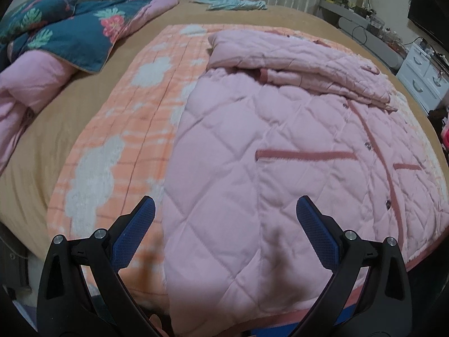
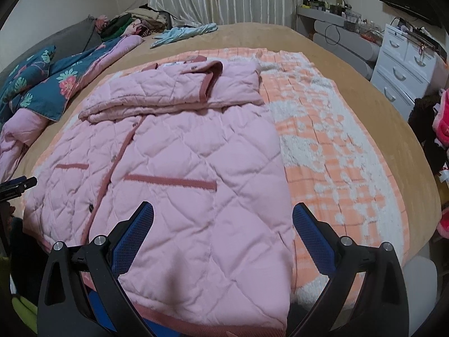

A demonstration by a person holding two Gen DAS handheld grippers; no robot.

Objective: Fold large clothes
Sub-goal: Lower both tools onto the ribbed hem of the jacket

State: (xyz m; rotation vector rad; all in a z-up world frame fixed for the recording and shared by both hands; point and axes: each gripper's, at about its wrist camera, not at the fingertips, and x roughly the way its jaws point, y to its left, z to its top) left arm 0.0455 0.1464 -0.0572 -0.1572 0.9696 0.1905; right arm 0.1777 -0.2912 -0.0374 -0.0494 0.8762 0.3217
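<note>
at nine o'clock in the left wrist view a dark blue floral quilt with pink lining (image 1: 64, 31) lies bunched on the tan bed cover (image 1: 84, 95). toward the centre, one orange-and-white checked fleece blanket (image 1: 120, 129) is spread flat, and on it lies the one pink quilted button-front jacket with darker rose trim (image 1: 266, 146), hem toward six o'clock, its sleeves already folded across the chest at twelve o'clock.

the left gripper (image 1: 226, 216) hangs over the hem's left corner with its blue-padded tongs spread wide, holding nothing. in the right wrist view the right gripper (image 2: 223, 219) hovers over the hem's right corner at six o'clock, tongs likewise wide apart and empty.

risks, as i judge them: the padded fabric is thick, so a shallow bite could slip as the hem lifts; a deep bite could catch the fleece blanket beneath and drag it along; uneven lifting by the two grippers would skew the fold and tip the stacked sleeves off.

count: one jacket, two trimmed pockets, one blanket, two grippers, one pale blue cloth (image 2: 185, 32) at twelve o'clock, one white drawer chest (image 2: 404, 67) at two o'clock.
</note>
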